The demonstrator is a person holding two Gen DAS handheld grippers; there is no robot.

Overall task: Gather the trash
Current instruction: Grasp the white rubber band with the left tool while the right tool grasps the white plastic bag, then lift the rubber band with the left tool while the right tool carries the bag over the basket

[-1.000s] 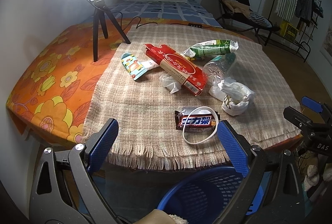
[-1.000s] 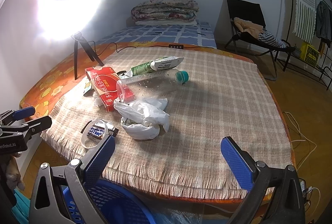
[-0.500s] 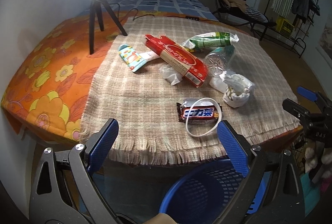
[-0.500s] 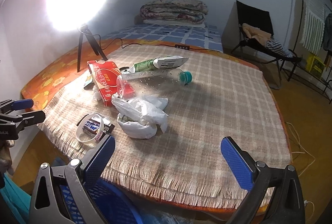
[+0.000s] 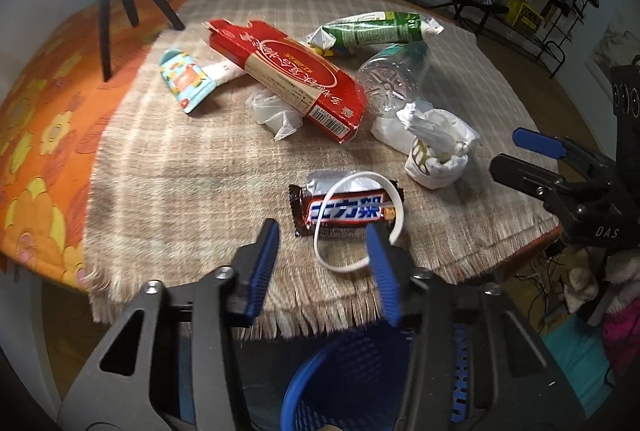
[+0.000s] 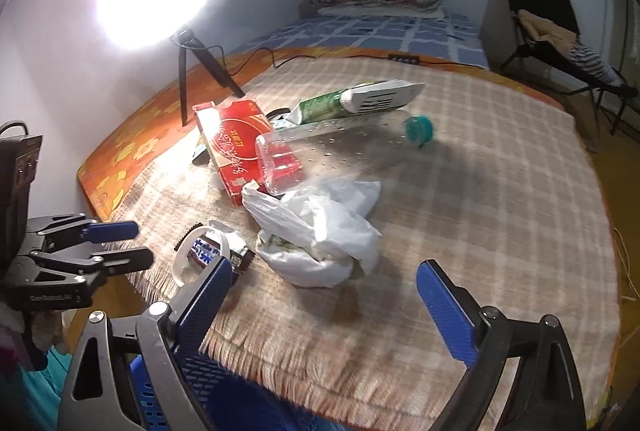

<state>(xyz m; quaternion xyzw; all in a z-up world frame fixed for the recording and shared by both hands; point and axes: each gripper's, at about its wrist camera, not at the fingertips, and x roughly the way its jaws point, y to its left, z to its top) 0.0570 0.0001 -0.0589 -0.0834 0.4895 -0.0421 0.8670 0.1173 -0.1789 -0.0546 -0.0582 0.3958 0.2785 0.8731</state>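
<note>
The blue plastic mesh basket (image 5: 340,383) is cut off at the bottom edge at 6 o'clock in the left wrist view, mostly hidden behind the gripper frame. A crumpled clear plastic scrap (image 5: 276,113) is half tucked under the flat red cardboard box (image 5: 288,71), and the clear plastic bottle (image 5: 390,81) behind it is blurry, so the label is anyone's guess.

Going left to right on the plaid-cloth worktop (image 5: 168,167): a light blue printed pouch (image 5: 186,79) at 10 o'clock, the red box, a green and white snack bag (image 5: 376,29) at 1 o'clock, then a knotted white plastic bag (image 5: 438,147) at 3 o'clock.

The left gripper (image 5: 322,245) is partly spread with nothing between its blue pads, hovering at the fringed edge. Its right pad overlaps a white plastic ring (image 5: 396,199) lying over the brown chocolate bar wrapper (image 5: 346,211); contact is hard to call.

The right gripper (image 6: 324,295) is spread wide and holding nothing, over the near cloth edge, with the white bag just past it at 12 o'clock.
</note>
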